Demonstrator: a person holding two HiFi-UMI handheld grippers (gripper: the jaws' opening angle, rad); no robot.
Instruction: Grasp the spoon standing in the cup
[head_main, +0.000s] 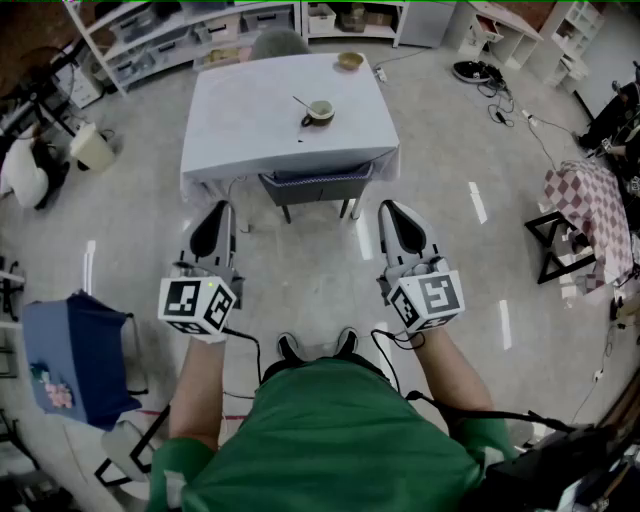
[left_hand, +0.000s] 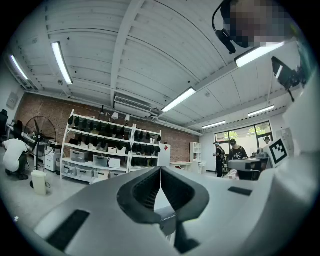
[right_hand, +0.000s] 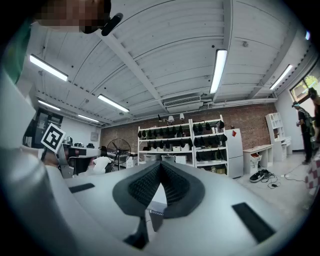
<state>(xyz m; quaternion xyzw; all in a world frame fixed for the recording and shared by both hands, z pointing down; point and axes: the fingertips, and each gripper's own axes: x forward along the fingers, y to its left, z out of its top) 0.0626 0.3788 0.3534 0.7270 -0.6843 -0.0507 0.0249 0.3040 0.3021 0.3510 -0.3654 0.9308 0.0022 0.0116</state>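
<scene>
A green-and-white cup (head_main: 320, 112) stands on the white-clothed table (head_main: 250, 120) some way ahead of me, with a spoon (head_main: 300, 101) leaning out of it to the left. My left gripper (head_main: 221, 206) and right gripper (head_main: 388, 205) are held level side by side over the floor, well short of the table. Both point toward it. In the left gripper view the left gripper (left_hand: 160, 168) has its jaws meeting at the tips with nothing between them. The right gripper (right_hand: 160, 162) shows the same in its own view. Neither gripper view shows the cup.
A grey chair (head_main: 315, 186) is tucked under the table's near edge, between me and the cup. A small bowl (head_main: 350, 60) sits at the far right corner. A blue bag (head_main: 70, 360) lies left, a checkered table (head_main: 590, 210) right, shelves (head_main: 180, 35) behind.
</scene>
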